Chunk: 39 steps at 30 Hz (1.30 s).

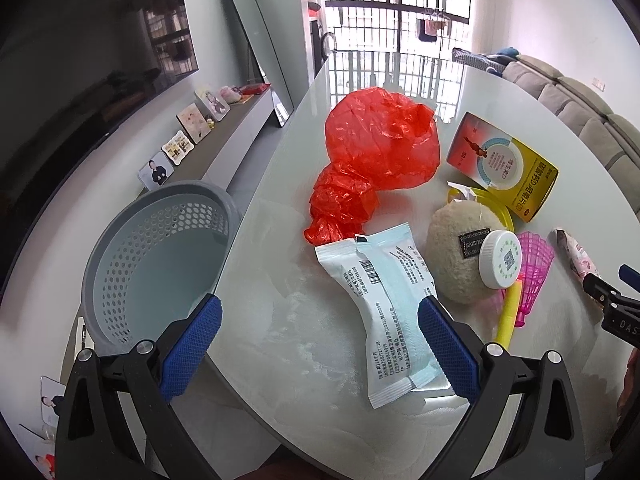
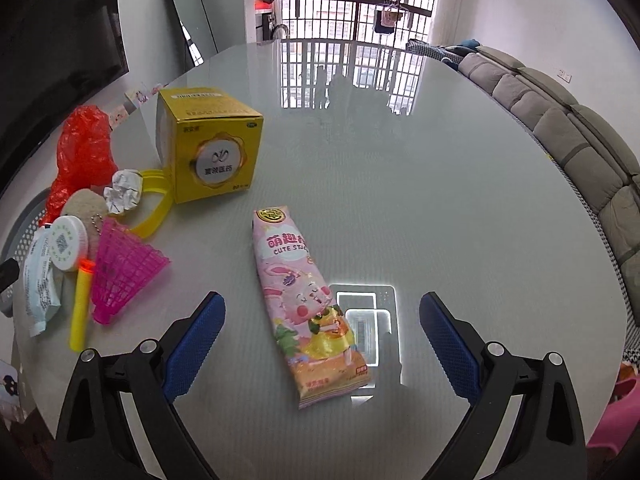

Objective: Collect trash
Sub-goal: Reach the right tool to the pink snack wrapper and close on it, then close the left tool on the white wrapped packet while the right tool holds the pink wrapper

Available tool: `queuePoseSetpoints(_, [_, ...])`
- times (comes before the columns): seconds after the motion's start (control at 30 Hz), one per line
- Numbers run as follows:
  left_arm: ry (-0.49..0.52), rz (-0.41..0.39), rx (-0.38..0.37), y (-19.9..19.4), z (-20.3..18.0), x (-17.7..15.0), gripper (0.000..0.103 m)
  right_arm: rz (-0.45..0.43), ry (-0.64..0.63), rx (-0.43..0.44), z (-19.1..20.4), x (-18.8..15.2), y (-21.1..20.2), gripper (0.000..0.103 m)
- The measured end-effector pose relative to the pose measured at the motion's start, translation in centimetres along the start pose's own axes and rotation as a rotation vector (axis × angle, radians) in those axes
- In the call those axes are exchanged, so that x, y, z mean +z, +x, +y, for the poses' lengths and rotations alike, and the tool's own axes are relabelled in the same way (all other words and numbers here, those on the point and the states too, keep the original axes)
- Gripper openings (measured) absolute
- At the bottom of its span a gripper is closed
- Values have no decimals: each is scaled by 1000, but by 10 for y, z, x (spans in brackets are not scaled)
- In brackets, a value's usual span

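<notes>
A grey perforated basket stands beside the table's left edge. My left gripper is open above a pale blue-white wrapper that lies between its fingers. A red plastic bag lies beyond it. My right gripper is open above a pink snack wrapper, which also shows in the left wrist view. A crumpled white paper lies by the yellow box.
On the glossy table lie a beige plush, a white cap, a pink shuttlecock, a yellow foam dart and a yellow ring. A sofa stands at the right.
</notes>
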State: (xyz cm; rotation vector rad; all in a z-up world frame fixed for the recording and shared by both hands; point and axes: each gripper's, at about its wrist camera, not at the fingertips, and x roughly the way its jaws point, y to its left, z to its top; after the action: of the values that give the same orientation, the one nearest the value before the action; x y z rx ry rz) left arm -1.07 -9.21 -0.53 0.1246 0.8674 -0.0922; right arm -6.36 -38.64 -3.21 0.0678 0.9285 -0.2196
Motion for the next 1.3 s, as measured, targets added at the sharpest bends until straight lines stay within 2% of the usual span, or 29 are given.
queuePoseSetpoints(0.2, [-19, 25, -21, 7, -3, -2, 96, 24, -24, 15, -4, 3, 17, 92])
queuePoseSetpoints(0.3, [-21, 20, -21, 9, -3, -1, 96, 43, -39, 15, -5, 3, 22, 76])
queuePoseSetpoints(0.37, [-19, 14, -21, 8, -4, 0, 96, 38, -31, 29, -7, 4, 25, 72])
queuePoseSetpoints(0.53, [-19, 21, -28, 9, -5, 1, 96, 38, -43, 62, -5, 7, 27, 40])
queuePoseSetpoints(0.63, [-17, 22, -31, 8, -8, 0, 96, 38, -57, 71, -1, 8, 25, 35])
queuePoseSetpoints(0.77, [-9, 23, -19, 7, -11, -1, 96, 18, -44, 100, -4, 7, 15, 32])
queuePoseSetpoints(0.9, [-9, 26, -42, 9, -14, -1, 96, -4, -21, 119, -5, 2, 1, 32])
queuePoseSetpoints(1.3, [16, 109, -46, 38, -34, 1, 96, -23, 82, 180, -8, -23, -30, 32])
